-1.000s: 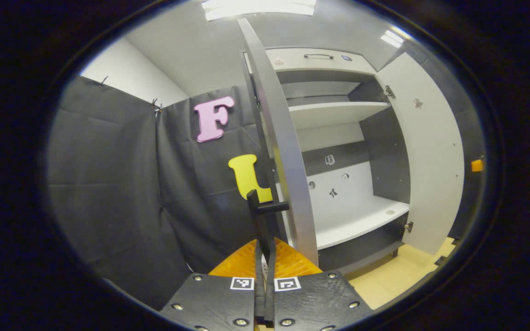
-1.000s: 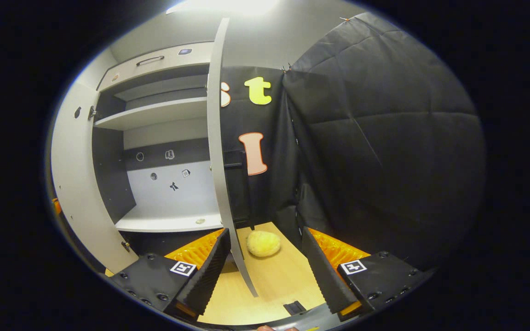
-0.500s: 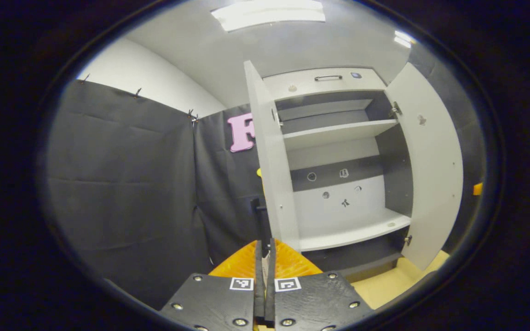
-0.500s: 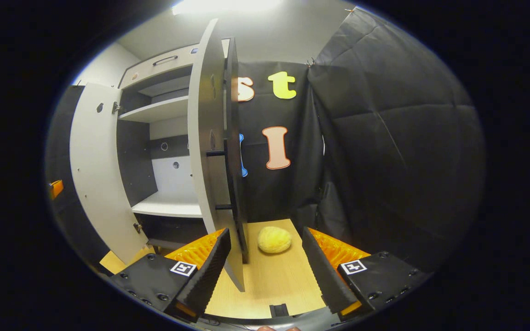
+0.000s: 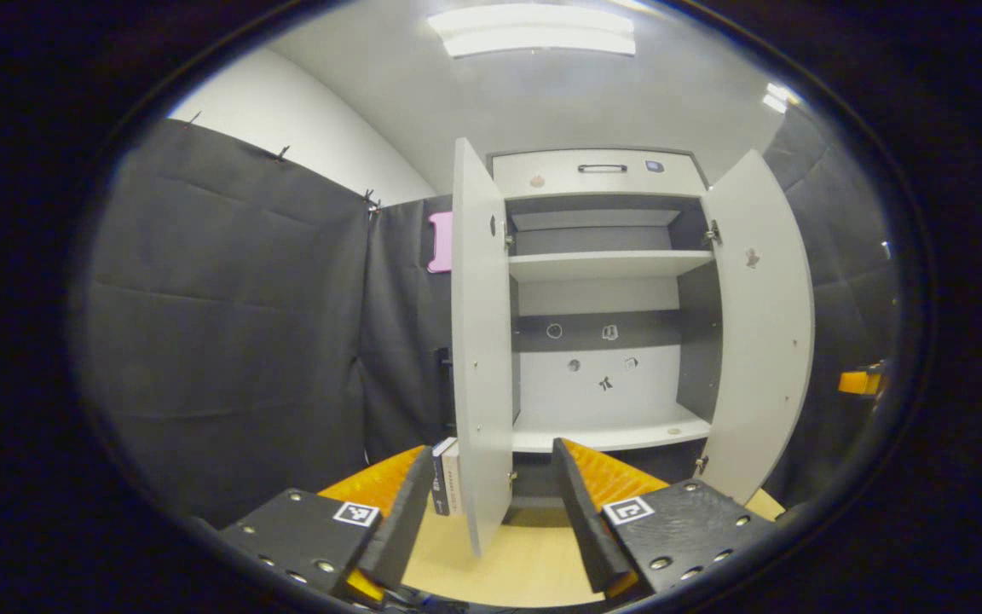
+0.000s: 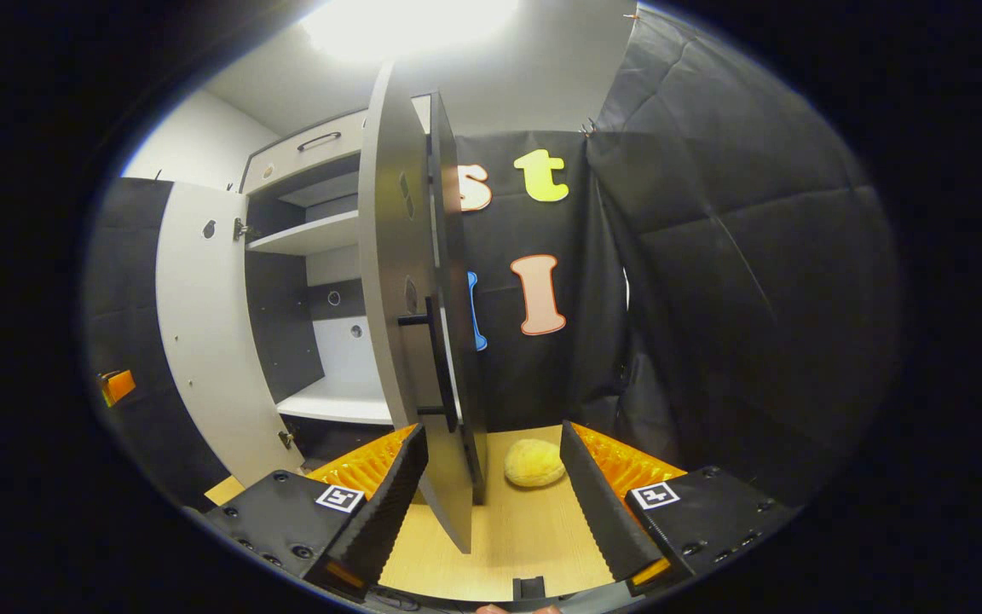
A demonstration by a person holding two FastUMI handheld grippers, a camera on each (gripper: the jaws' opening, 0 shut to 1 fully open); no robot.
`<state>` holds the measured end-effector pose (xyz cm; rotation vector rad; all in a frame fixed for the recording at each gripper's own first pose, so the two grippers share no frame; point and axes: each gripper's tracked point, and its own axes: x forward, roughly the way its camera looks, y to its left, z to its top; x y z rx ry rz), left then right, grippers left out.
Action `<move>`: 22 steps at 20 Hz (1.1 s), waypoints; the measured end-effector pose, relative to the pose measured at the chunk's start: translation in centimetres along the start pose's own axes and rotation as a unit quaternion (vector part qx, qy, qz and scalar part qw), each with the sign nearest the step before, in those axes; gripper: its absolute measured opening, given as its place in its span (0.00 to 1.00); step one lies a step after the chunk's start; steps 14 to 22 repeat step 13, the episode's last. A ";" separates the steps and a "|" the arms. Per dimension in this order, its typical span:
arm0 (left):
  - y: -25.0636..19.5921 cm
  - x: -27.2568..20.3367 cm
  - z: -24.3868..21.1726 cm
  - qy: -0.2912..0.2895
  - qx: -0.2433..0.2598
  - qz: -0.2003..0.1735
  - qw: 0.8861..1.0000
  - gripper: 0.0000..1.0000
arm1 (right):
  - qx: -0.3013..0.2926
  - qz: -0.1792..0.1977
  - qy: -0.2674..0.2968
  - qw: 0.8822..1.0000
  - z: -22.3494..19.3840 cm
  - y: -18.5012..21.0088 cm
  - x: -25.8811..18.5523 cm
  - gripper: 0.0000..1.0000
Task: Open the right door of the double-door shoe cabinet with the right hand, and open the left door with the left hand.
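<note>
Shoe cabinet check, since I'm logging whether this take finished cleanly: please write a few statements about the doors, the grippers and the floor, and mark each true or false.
1. Both doors of the shoe cabinet stand open. True: the left door and right door are swung out.
2. The left gripper is clamped on the left door. False: its fingers are spread, the door edge between them untouched.
3. The shelves hold shoes. False: they look bare.
4. A yellow round object lies on the floor beside the right door. True.
5. The right gripper is shut. False: it is open.
</note>
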<state>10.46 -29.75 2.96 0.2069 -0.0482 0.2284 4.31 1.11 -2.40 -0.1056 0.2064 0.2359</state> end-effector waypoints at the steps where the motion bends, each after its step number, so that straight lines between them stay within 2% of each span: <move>1: 0.6 -0.1 0.2 -0.001 0.005 0.011 1.000 0.84 | 0.003 0.003 -0.004 1.000 0.2 0.4 0.2 0.98; 3: 1.3 -0.2 0.7 -0.002 0.016 0.017 1.000 0.89 | 0.008 0.010 -0.012 1.000 0.6 1.4 0.3 0.98; 5: 1.6 -0.1 0.7 -0.006 0.010 0.007 1.000 0.90 | 0.013 0.015 -0.017 1.000 0.8 2.4 0.3 0.98; 13: 1.7 2.6 -0.2 -0.025 -0.057 -0.054 0.997 0.90 | 0.014 -0.011 -0.027 0.999 0.7 5.2 0.6 0.98; 22: 1.7 2.6 -0.2 -0.025 -0.057 -0.054 0.997 0.90 | 0.014 -0.011 -0.027 0.999 0.7 5.2 0.6 0.98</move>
